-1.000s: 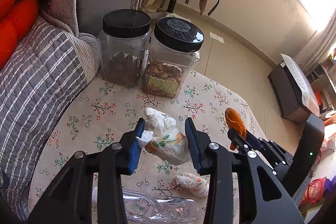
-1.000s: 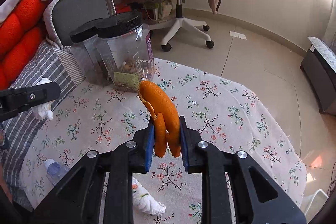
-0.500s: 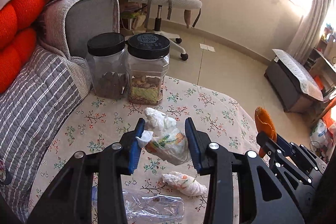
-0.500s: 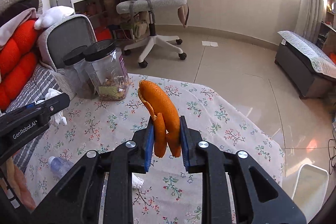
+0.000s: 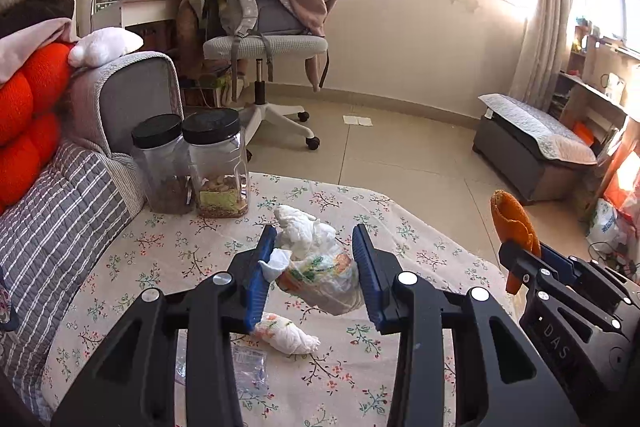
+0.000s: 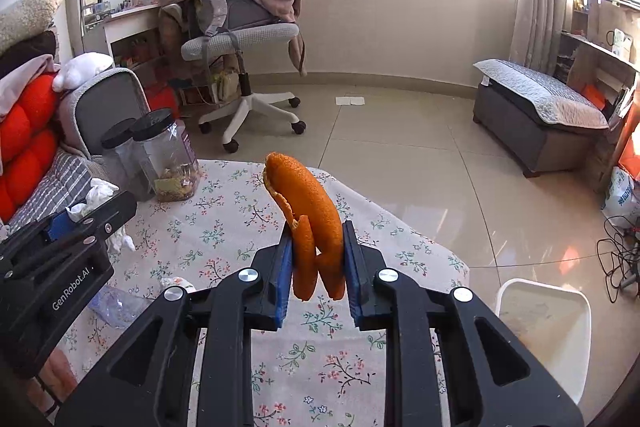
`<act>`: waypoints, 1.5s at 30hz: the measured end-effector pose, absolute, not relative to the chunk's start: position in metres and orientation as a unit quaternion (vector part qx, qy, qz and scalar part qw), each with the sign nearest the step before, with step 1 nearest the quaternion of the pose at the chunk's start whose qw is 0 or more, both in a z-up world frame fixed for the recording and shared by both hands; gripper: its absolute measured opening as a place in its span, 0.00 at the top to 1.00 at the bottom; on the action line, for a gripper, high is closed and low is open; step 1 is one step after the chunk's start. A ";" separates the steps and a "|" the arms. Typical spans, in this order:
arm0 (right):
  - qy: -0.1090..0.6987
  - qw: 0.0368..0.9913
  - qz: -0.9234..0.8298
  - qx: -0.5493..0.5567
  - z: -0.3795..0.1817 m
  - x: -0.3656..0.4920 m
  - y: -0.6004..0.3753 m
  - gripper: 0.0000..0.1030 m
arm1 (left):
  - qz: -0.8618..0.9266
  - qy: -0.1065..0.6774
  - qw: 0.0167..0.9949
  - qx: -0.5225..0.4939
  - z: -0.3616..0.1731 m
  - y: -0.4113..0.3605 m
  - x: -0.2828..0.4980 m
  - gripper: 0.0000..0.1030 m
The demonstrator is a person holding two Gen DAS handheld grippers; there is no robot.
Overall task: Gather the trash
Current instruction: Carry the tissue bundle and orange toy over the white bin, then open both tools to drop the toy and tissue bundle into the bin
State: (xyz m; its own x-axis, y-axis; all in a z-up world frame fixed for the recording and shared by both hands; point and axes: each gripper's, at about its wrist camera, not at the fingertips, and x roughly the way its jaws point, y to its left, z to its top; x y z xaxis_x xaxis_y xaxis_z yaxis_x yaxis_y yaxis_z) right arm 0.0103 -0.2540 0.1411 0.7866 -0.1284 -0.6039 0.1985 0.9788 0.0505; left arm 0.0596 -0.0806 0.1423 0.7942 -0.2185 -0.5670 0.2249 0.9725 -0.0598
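Left gripper (image 5: pixel 316 267) was clamped on a crumpled paper wad (image 5: pixel 320 267), white with a printed green/orange patch. Both blue pads pressed into its sides, and the wad was lifted clear of the table (image 5: pixel 168 259).

Right gripper (image 6: pixel 318 267) was pinching a curled orange peel (image 6: pixel 312 223). The peel stood upright between the pads, its top curling up past the fingertips and its two lower strips hanging below the pad line. In the left wrist view the same peel showed off to the right of the left gripper, at about the same height.

Still on the flowered tablecloth: a second crumpled wad (image 5: pixel 286 335) below and slightly left of the left gripper, and a crushed clear plastic bottle (image 5: pixel 244 367) further back under its left finger. In the right wrist view both lay to the lower left of the right gripper.

Two clear jars with black lids (image 5: pixel 192 163) stood ahead and left of the left gripper, touching each other, at the table's far edge beside the grey armrest.

A white bin (image 6: pixel 548 323) sat on the floor, low and right of the right gripper, just beyond the table edge. Contents not readable.
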 end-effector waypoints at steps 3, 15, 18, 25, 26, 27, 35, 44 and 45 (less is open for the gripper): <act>0.308 0.944 -0.098 0.060 0.144 -0.007 -0.268 0.79 | -0.129 0.300 0.945 0.008 0.143 -0.094 0.048 0.62; 0.285 0.942 -0.159 0.081 0.151 -0.062 -0.328 0.78 | -0.172 0.286 0.942 0.035 0.157 -0.148 0.011 0.62; 0.285 0.937 -0.182 0.084 0.149 -0.074 -0.346 0.78 | -0.183 0.286 0.939 0.043 0.158 -0.164 0.003 0.62; 0.303 0.914 -0.245 0.109 0.134 -0.104 -0.400 0.78 | -0.213 0.289 0.931 0.062 0.156 -0.203 -0.013 0.62; 0.307 0.910 -0.255 0.115 0.131 -0.107 -0.408 0.78 | -0.218 0.289 0.930 0.064 0.156 -0.209 -0.015 0.62; 0.311 0.905 -0.264 0.121 0.128 -0.110 -0.416 0.78 | -0.223 0.289 0.929 0.067 0.155 -0.215 -0.017 0.62; 0.312 0.878 -0.325 0.162 0.117 -0.134 -0.453 0.38 | -0.263 0.290 0.916 0.091 0.149 -0.264 -0.034 0.62; 0.272 0.839 -0.431 0.190 0.121 -0.169 -0.486 0.07 | -0.303 0.297 0.899 0.105 0.144 -0.306 -0.046 0.62; 0.270 0.835 -0.437 0.197 0.120 -0.173 -0.490 0.07 | -0.308 0.299 0.897 0.105 0.144 -0.311 -0.047 0.62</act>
State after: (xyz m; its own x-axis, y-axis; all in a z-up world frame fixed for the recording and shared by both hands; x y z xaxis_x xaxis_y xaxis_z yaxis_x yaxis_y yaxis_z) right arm -0.1729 -0.4898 0.1197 0.4717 -0.6231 -0.6239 0.8365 0.5400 0.0932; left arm -0.0473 -0.3111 0.1436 0.6308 -0.4899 -0.6017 0.6153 0.7883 0.0032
